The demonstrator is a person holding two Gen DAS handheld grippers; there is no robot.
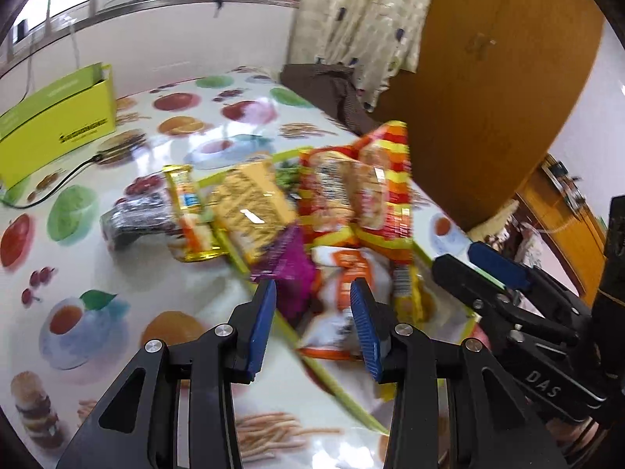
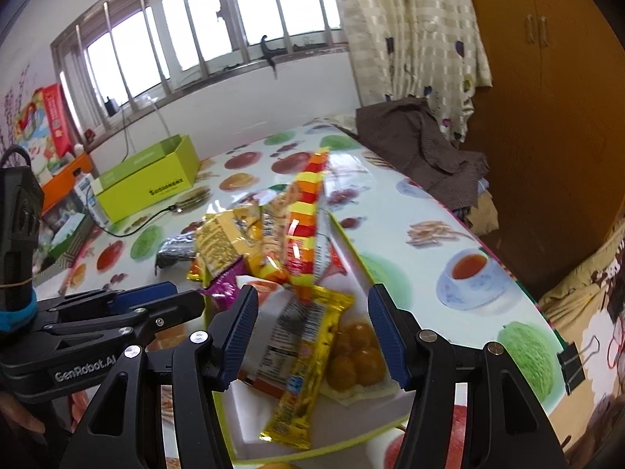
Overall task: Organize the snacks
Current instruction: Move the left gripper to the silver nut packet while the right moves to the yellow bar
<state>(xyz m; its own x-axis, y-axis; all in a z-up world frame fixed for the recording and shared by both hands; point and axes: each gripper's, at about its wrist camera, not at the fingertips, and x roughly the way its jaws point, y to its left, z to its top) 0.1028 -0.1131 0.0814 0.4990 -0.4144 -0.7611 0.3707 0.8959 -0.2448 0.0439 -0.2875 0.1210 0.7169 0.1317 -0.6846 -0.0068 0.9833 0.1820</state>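
Through my left view, I am hovering my left hand-held gripper (image 1: 312,305), jaws partly apart and gripping nothing, over crinkly foil snack packets (image 1: 336,195) heaped at 12 o'clock; several are spilling past the tray's green rim (image 1: 336,387) onto the glossy desk (image 1: 117,273).

Through my right view, my right hand-held gripper (image 2: 312,336) is standing half open and empty above a yellow packet (image 2: 304,355); sorting looks barely begun.
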